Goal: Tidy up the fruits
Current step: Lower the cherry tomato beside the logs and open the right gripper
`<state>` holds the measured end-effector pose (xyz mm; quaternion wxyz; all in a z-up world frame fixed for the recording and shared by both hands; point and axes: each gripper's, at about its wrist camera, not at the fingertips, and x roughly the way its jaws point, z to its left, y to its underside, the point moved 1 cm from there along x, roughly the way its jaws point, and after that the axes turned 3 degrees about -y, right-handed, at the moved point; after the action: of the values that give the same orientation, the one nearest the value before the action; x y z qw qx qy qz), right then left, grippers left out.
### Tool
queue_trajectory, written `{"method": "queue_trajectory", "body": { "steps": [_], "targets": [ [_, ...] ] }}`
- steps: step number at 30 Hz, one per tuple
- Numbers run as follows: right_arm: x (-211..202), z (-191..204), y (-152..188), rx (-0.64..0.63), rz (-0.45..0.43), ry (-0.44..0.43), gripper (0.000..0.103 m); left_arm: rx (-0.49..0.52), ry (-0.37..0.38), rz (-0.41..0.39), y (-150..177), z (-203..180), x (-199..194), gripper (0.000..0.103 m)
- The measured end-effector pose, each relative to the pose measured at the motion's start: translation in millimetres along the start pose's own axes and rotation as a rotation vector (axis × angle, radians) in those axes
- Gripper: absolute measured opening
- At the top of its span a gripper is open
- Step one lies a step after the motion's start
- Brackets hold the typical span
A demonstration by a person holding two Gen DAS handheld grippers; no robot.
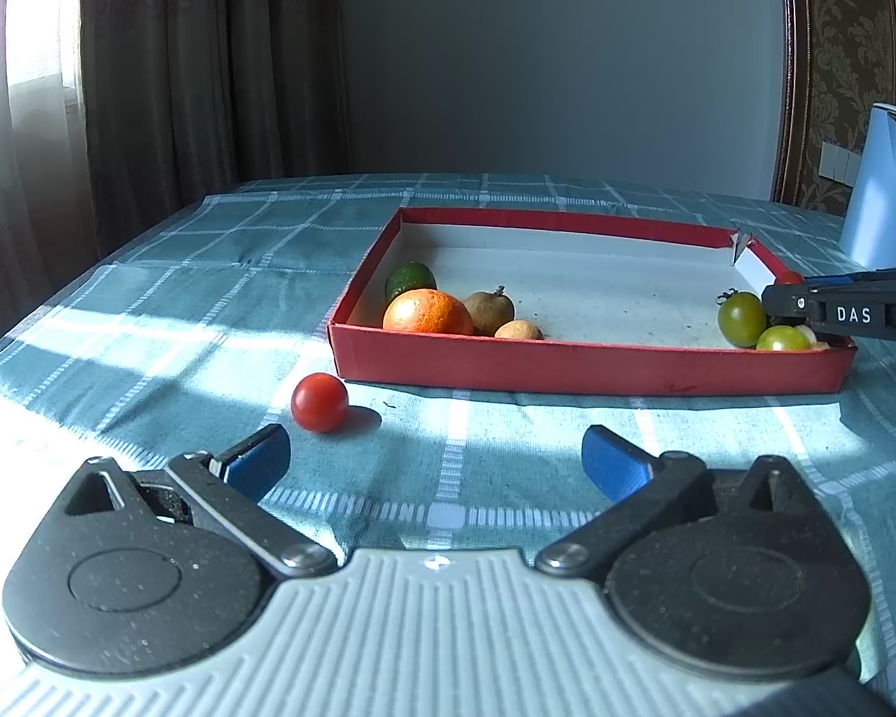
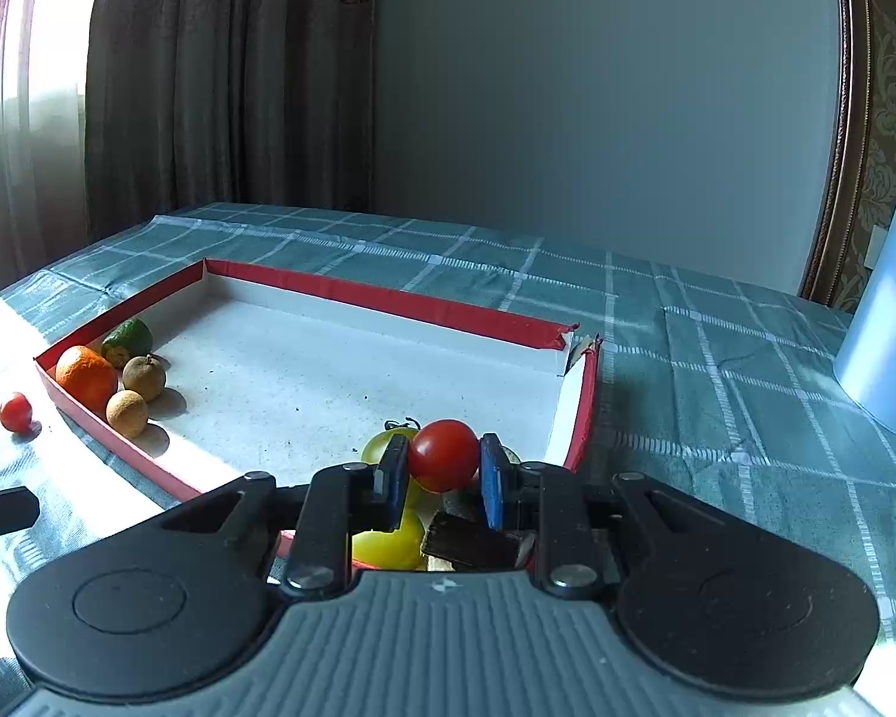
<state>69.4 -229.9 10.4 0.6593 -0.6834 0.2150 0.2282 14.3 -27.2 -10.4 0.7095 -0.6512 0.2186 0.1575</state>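
Note:
A shallow red tray lies on the checked cloth. Its left end holds an orange, a green avocado and two brown fruits. Green tomatoes lie at its right end. My right gripper is shut on a red cherry tomato just above the green tomatoes. My left gripper is open, low over the cloth. A second red cherry tomato lies outside the tray, just ahead of its left finger.
A light blue kettle stands on the table to the right of the tray. Curtains and a window are at the far left. The tray's far right corner is torn open. The tray's middle is bare.

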Motion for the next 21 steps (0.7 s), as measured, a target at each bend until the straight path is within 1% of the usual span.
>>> {"method": "queue_trajectory", "body": {
  "steps": [4, 10, 12, 13, 14, 16, 17, 21],
  "targets": [
    [4, 1, 3, -0.002, -0.020, 0.022, 0.024, 0.005, -0.005, 0.006, 0, -1, 1, 0.103],
    [0, -3, 5, 0.032, -0.026, 0.024, 0.025, -0.001, -0.007, 0.011, 0, 0, 1, 0.103],
    [-6, -3, 7, 0.036, -0.027, 0.030, 0.040, -0.002, -0.008, 0.011, 0, 0, 1, 0.103],
    [-9, -2, 8, 0.037, -0.027, 0.037, 0.065, -0.002, -0.009, 0.012, 0, 1, 1, 0.103],
    [-12, -1, 9, 0.037, -0.035, 0.044, 0.085, -0.003, -0.008, 0.012, 0, 1, 2, 0.103],
    [-27, 0, 11, 0.030, -0.094, 0.068, 0.087, -0.006, -0.009, 0.014, 0, 1, 2, 0.103],
    [-35, 0, 10, 0.032, -0.120, 0.066, 0.087, -0.008, -0.010, 0.015, 0, 2, 2, 0.103],
    [-59, -1, 14, 0.079, -0.176, 0.027, 0.087, -0.009, -0.017, 0.019, 0, 2, 2, 0.103]
  ]
}}
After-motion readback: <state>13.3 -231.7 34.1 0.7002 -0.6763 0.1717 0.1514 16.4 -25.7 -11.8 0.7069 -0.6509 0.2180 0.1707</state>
